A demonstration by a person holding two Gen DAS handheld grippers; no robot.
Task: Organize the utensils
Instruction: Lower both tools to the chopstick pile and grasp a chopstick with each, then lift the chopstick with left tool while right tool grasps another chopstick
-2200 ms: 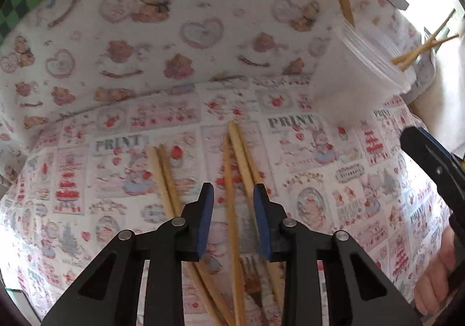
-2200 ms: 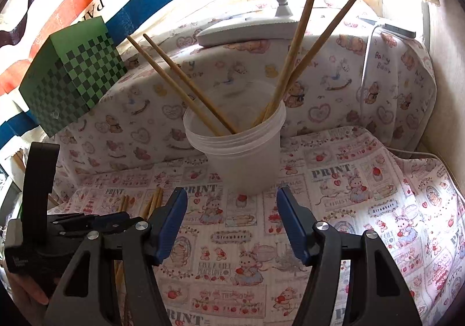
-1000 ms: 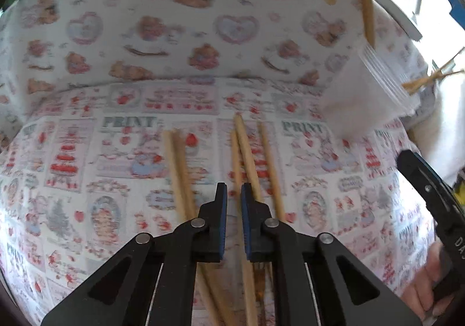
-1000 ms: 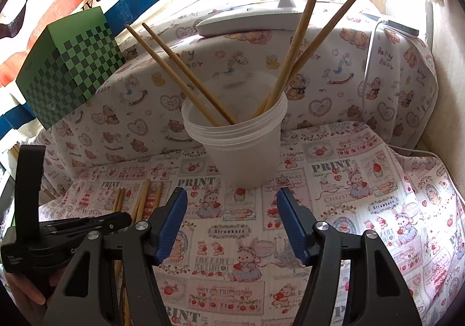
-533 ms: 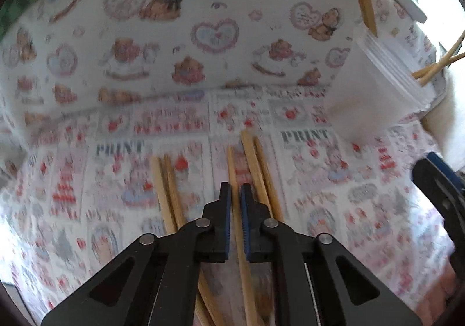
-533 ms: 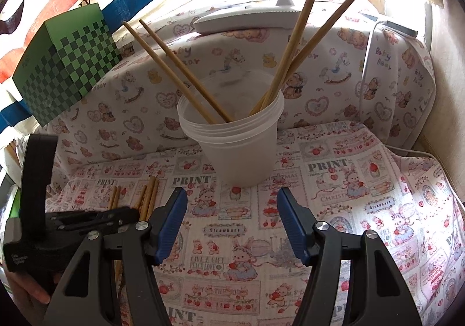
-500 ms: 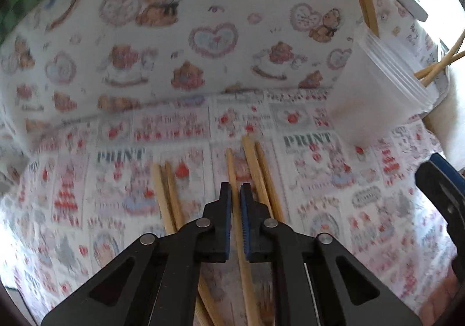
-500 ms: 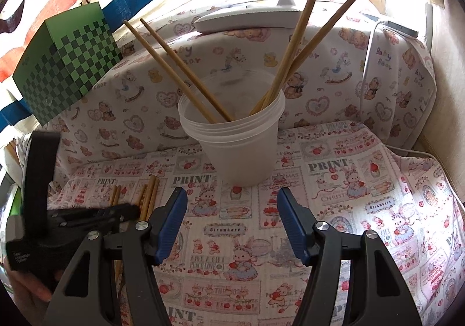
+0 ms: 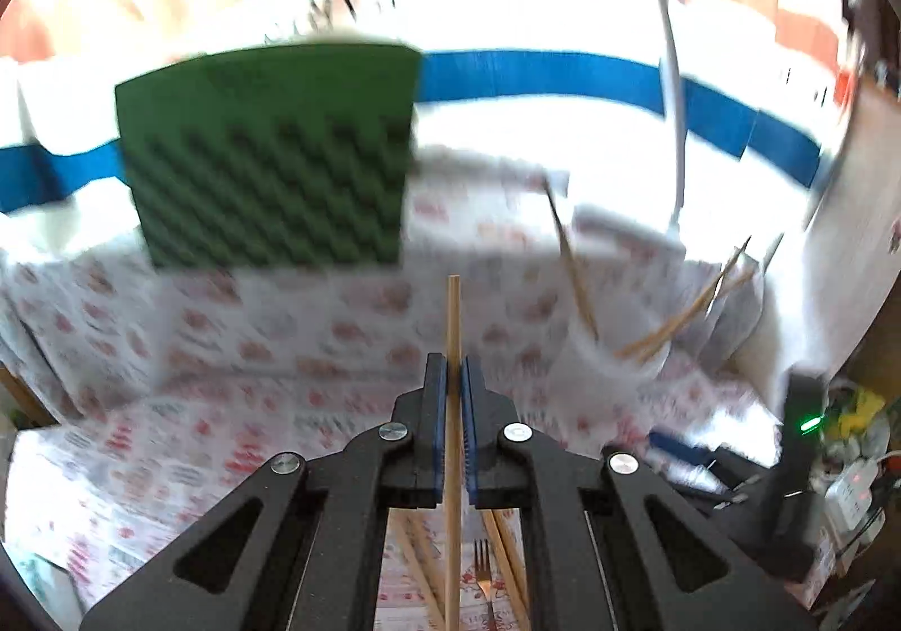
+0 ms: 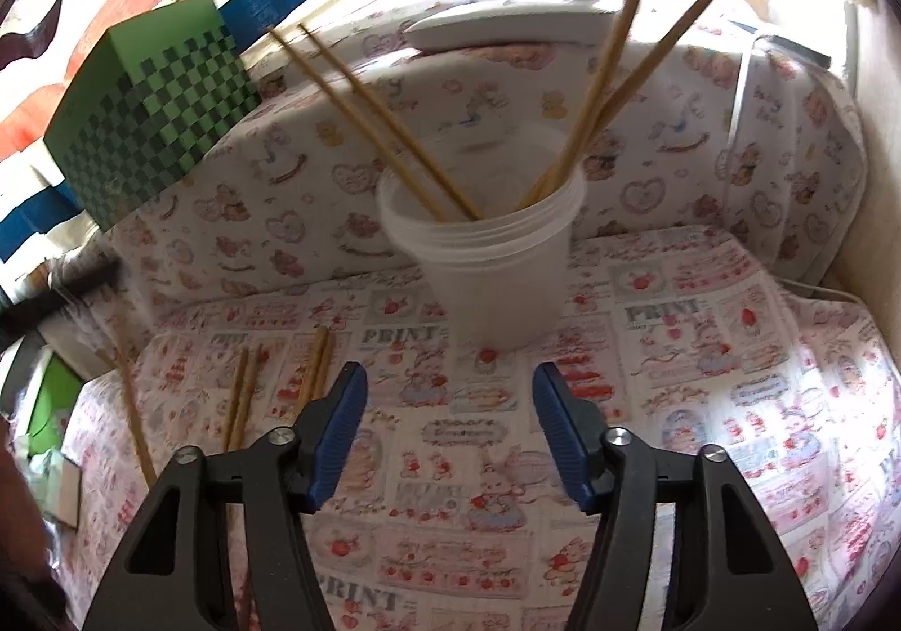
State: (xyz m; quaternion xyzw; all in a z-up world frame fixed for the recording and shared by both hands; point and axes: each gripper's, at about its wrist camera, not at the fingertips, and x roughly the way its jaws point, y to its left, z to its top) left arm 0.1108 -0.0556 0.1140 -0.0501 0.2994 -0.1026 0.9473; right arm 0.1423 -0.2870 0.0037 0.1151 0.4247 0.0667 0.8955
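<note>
My left gripper (image 9: 452, 383) is shut on one wooden chopstick (image 9: 453, 316) and holds it lifted off the cloth, its tip pointing up. That chopstick also shows blurred at the left of the right wrist view (image 10: 132, 406). More chopsticks (image 10: 312, 377) lie on the printed cloth, and below my left gripper (image 9: 501, 558) beside a small fork (image 9: 484, 569). A translucent plastic cup (image 10: 495, 265) holds several chopsticks (image 10: 383, 124) and stands ahead of my right gripper (image 10: 449, 434), which is open and empty. The cup shows blurred in the left wrist view (image 9: 608, 366).
A green checkered box (image 10: 146, 113) stands at the back left on the raised cloth-covered ledge. A white lamp (image 10: 507, 20) reaches over behind the cup. A wall (image 10: 878, 180) closes the right side. Cables and devices (image 9: 833, 479) lie at the right.
My left gripper has lifted and tilted up with the chopstick in it, away from the pile on the cloth. My right gripper stays open and has moved slightly closer to the cup.
</note>
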